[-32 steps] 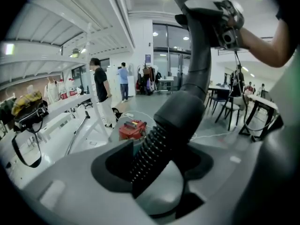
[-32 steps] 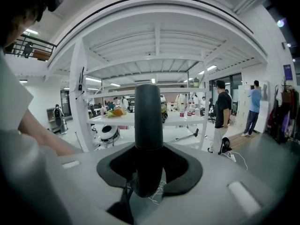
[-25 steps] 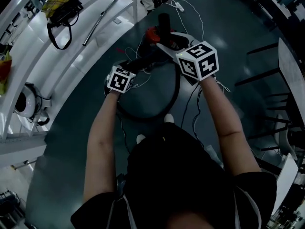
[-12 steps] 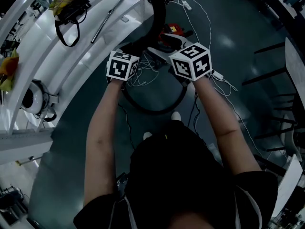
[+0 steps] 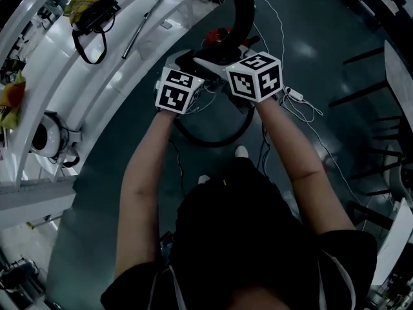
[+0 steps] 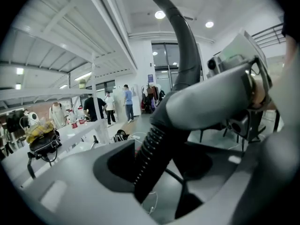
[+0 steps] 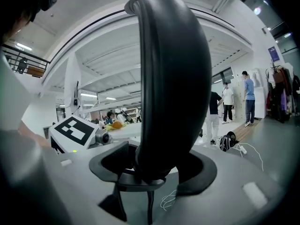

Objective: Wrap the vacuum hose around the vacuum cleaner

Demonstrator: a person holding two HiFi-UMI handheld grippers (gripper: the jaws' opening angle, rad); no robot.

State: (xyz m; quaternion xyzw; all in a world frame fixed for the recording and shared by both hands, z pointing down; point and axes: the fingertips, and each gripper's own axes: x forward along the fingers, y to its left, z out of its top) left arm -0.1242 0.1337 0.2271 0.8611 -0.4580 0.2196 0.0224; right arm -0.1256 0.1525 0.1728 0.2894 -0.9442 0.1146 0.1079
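The left hand-held gripper (image 6: 157,168) is clamped at a middling width on the ribbed vacuum hose (image 6: 151,150). The right hand-held gripper (image 7: 154,172), just beside it, has its jaws opening, with the hose's smooth curved tube (image 7: 173,78) upright between them. Below, the rest of the hose loops on the floor (image 5: 116,173) by the red vacuum cleaner (image 5: 215,37). A black bag (image 5: 97,15) on the white worktop (image 5: 58,63) holds something yellow-green. A second ago both grippers were lower and the tube lay down by the cleaner.
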